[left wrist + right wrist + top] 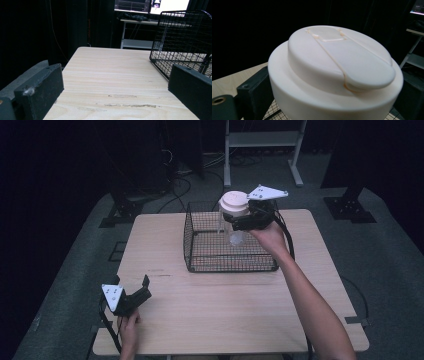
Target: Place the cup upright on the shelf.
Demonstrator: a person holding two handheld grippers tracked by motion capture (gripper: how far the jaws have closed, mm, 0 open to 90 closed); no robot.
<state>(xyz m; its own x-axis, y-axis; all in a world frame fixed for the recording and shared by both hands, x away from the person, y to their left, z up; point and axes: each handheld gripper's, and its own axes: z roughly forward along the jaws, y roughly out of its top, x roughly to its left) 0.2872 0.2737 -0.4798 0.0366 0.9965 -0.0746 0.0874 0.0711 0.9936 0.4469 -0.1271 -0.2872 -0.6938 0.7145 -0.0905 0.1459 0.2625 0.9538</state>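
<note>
A clear jar with a cream-white flip lid is held upright over the black wire basket at the table's far middle. My right gripper is shut on the jar just under its lid, its jaws on either side of the jar. The jar's base hangs inside the basket, and whether it touches the floor of the basket I cannot tell. My left gripper rests low at the table's front left, open with nothing between its jaws. In the left gripper view the basket stands ahead to the right.
The light wooden table has bare room in front of the basket and to its left. A white metal frame stands on the floor behind the table. Dark stand bases sit on the grey floor at both sides.
</note>
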